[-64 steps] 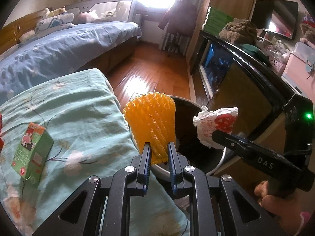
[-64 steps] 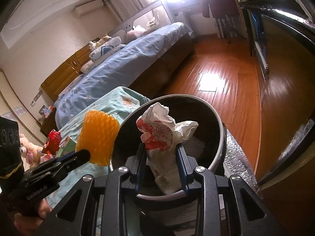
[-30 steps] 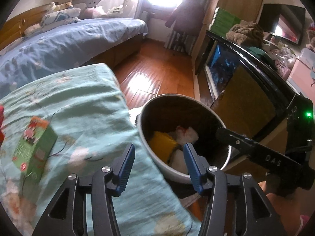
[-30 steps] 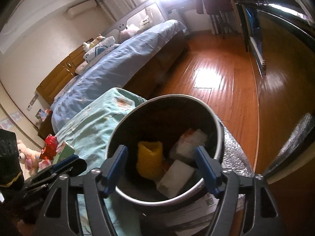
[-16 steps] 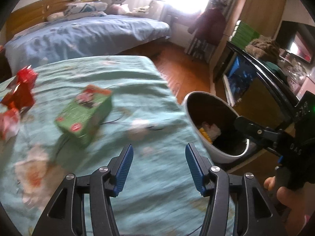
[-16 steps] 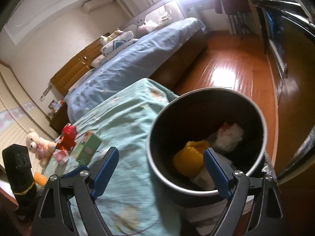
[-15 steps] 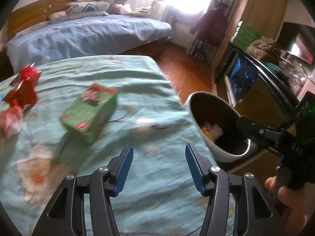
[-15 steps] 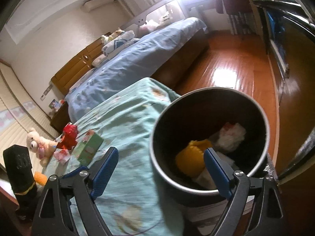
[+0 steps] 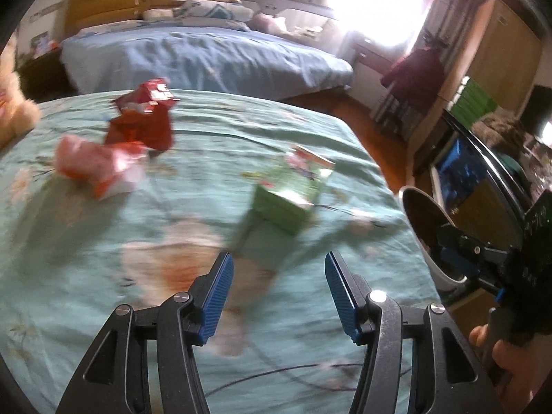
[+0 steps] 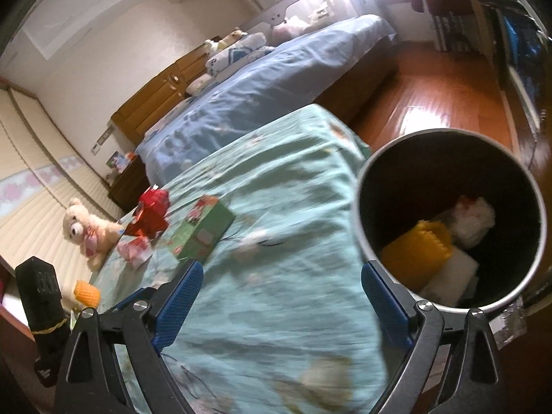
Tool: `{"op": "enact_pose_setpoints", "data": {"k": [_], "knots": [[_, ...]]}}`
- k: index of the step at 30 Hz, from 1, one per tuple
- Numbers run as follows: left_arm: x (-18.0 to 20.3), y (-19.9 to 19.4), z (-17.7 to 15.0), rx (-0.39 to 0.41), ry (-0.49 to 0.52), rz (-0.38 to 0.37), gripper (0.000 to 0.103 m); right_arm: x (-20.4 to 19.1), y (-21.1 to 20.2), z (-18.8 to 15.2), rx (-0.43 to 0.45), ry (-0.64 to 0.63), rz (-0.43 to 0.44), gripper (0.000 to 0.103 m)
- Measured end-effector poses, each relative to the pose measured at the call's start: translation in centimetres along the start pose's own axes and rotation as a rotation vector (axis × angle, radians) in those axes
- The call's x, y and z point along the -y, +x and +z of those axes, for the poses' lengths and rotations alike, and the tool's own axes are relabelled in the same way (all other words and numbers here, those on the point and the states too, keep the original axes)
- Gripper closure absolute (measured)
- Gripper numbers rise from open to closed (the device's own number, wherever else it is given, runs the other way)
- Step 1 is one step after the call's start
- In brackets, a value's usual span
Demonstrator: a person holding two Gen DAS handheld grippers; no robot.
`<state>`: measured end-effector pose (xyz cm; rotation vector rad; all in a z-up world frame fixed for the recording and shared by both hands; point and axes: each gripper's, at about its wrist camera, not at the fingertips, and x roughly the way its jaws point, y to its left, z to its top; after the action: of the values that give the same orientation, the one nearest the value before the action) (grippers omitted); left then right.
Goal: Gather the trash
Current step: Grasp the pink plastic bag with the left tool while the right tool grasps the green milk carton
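My left gripper (image 9: 277, 289) is open and empty above the teal bedspread (image 9: 193, 158). A green carton (image 9: 291, 189) lies just ahead of it; it also shows in the right wrist view (image 10: 201, 229). A red wrapper (image 9: 143, 119) and a pink-white wrapper (image 9: 100, 164) lie further left. My right gripper (image 10: 281, 300) is open and empty, over the bed edge beside the round bin (image 10: 448, 220). The bin holds an orange foam net (image 10: 415, 253) and a crumpled white wrapper (image 10: 474, 215). Another orange net (image 10: 86, 291) lies far left.
A teddy bear (image 10: 86, 229) sits on the bed's far side. A blue bed (image 9: 200, 58) lies behind. A wooden floor (image 10: 431, 103) and a dark glass cabinet (image 9: 483, 186) are to the right. The right gripper shows in the left wrist view (image 9: 459, 245).
Both grippers let their trash fall into the bin and opened. Both have since swung left, away from the bin and over the bedspread toward the carton and wrappers.
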<state>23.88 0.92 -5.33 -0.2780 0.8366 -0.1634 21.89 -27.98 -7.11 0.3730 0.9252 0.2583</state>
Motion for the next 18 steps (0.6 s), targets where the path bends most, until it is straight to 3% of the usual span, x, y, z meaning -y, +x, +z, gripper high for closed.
{"op": "enact_pose_setpoints", "data": {"k": [18], "knots": [[-7.3, -2.1, 1.2, 0.047, -0.136, 0.105, 0.042, -6.7, 5.5, -0.6, -0.080, -0.086, 0.054, 0.009]]}}
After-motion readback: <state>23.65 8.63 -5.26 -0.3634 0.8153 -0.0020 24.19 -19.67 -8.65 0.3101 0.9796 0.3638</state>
